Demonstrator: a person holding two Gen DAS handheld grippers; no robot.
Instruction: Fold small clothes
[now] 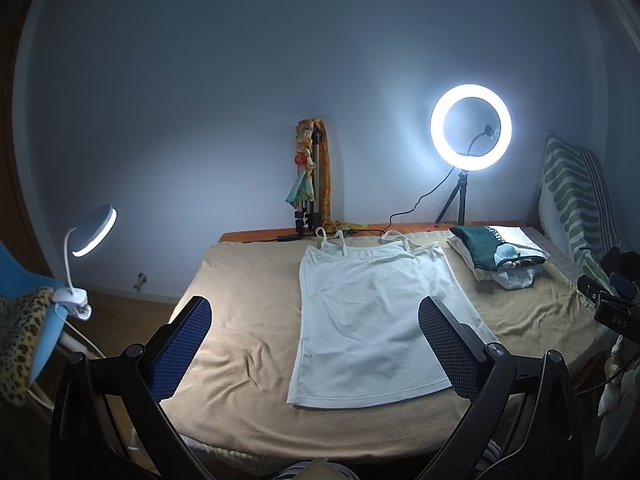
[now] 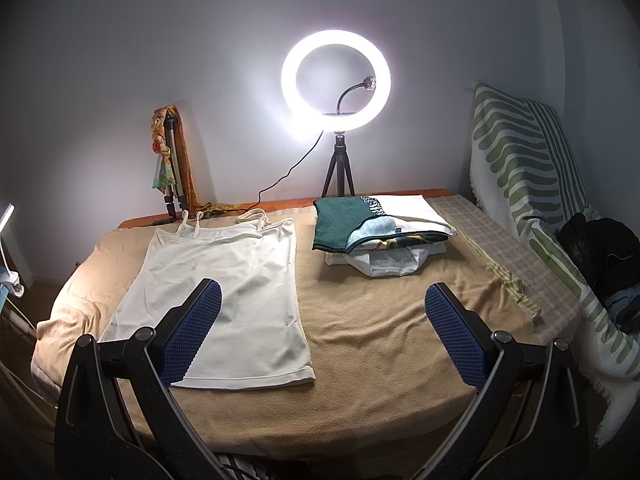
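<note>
The left gripper [image 1: 315, 344] and the right gripper [image 2: 323, 330] were both spread wide, their blue textured pads [image 1: 182, 348] holding nothing and touching nothing, each poised above the near edge of the work surface; the tan blanket [image 1: 248, 304] covered that surface from edge to edge, lightly rumpled; on it, left of centre, the white camisole [image 1: 372, 320] lay flat and unfolded, hem toward the camera, thin straps [image 1: 332, 240] toward the wall; to its right, apart from it, a stack of folded clothes [image 2: 380, 228] sat topped by a green patterned piece; a lit ring light [image 2: 335, 85] stood on a tripod behind. The camisole appeared light, thin and entirely limp, likely to sag and crease when lifted and to drag slightly on the nap of the blanket; judged from its lie, the better holds were the two hem corners or the side seams, pinched through both layers; the straps seemed too narrow and loose to control the cloth.
</note>
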